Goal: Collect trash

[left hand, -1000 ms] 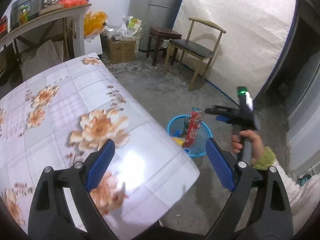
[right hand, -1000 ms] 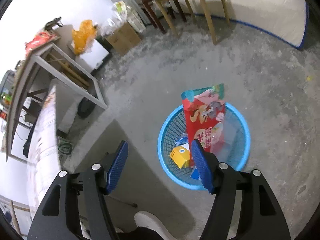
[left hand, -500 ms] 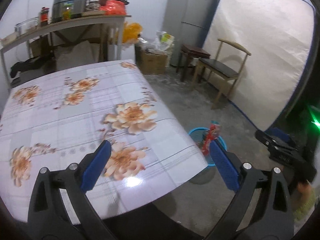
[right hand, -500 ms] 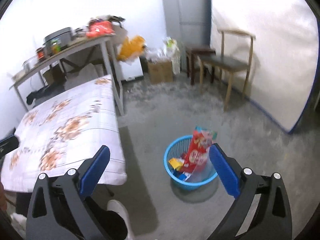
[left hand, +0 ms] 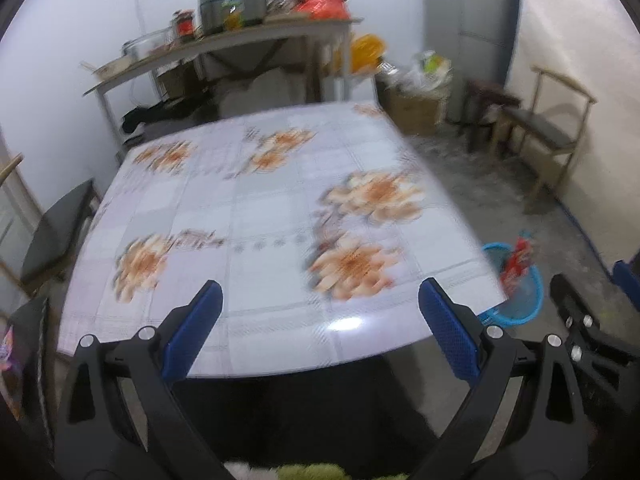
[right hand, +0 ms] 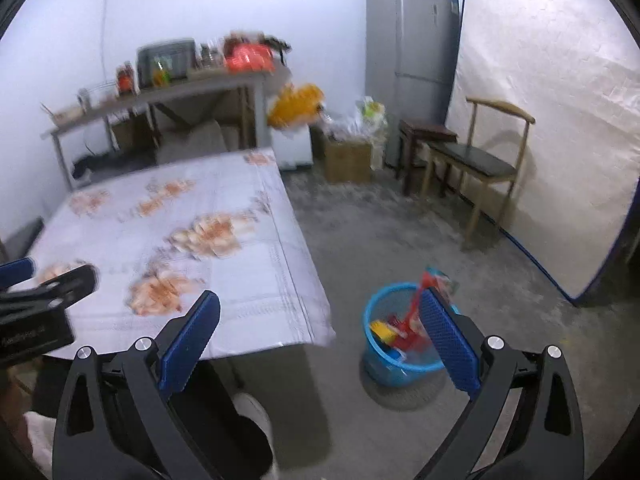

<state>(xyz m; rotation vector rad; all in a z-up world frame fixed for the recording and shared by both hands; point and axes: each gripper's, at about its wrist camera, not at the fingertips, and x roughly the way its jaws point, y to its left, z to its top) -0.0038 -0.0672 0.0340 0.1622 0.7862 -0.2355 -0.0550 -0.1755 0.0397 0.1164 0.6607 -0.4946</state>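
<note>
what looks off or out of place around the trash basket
The tall red snack bag is not fully down in the blue basket: it leans against the far side and pokes above the rim. Nothing is visibly spilled on the floor around it.

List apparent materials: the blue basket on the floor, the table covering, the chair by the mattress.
Blue basket: likely plastic, with thin see-through mesh walls and a solid rim.
Table covering: probably glossy vinyl or oilcloth, floral print, showing a specular glare spot.
Chair: light wood frame by its look, with a dark, possibly leatherette, seat pad.
</note>
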